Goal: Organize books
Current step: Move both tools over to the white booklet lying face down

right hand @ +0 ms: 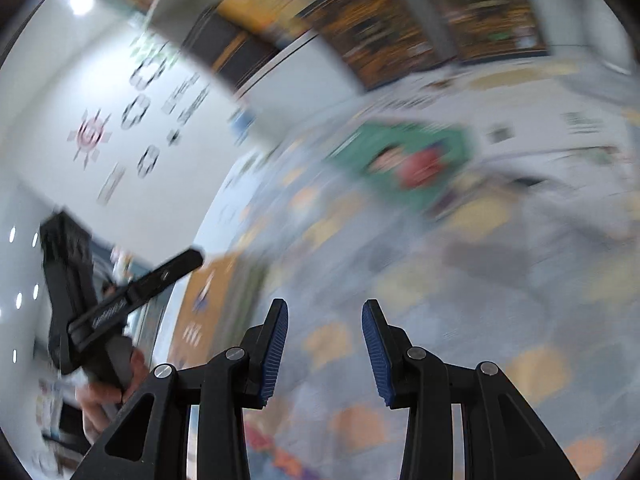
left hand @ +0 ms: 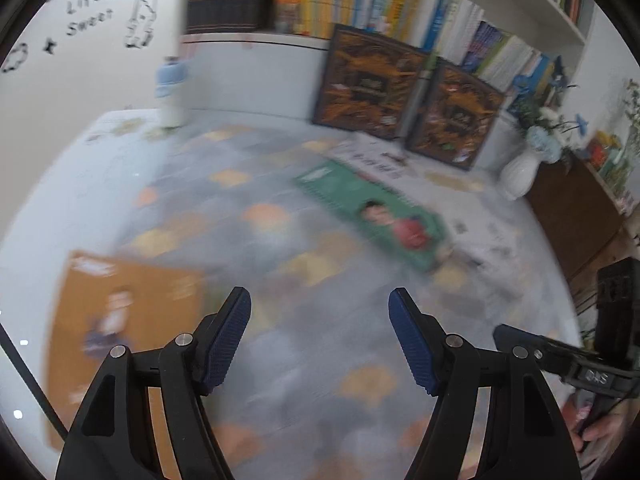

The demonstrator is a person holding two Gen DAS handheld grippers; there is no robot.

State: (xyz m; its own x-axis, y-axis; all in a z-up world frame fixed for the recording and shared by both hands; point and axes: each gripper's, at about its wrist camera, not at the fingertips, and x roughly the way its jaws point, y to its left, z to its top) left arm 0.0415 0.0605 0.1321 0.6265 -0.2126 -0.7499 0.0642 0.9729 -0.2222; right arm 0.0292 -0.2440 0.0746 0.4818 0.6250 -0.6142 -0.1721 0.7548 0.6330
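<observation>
My left gripper (left hand: 320, 300) hangs open over the patterned tablecloth (left hand: 280, 264), with nothing between its blue pads. A green book (left hand: 372, 216) lies flat ahead of it, partly on a white book (left hand: 376, 160). An orange book (left hand: 124, 320) lies flat at the near left. My right gripper (right hand: 325, 308) is open too, its jaws closer together and empty, above the cloth. In its blurred view the green book (right hand: 404, 160) lies ahead and the orange book (right hand: 204, 300) sits to the left.
Two dark ornate books (left hand: 372, 84) (left hand: 456, 116) lean against a white bookshelf (left hand: 440, 12) full of upright books. A white vase (left hand: 520, 174) with flowers stands at the back right. A blue-and-white bottle (left hand: 172, 88) stands at the back left. A hand (right hand: 100, 400) holds the other gripper.
</observation>
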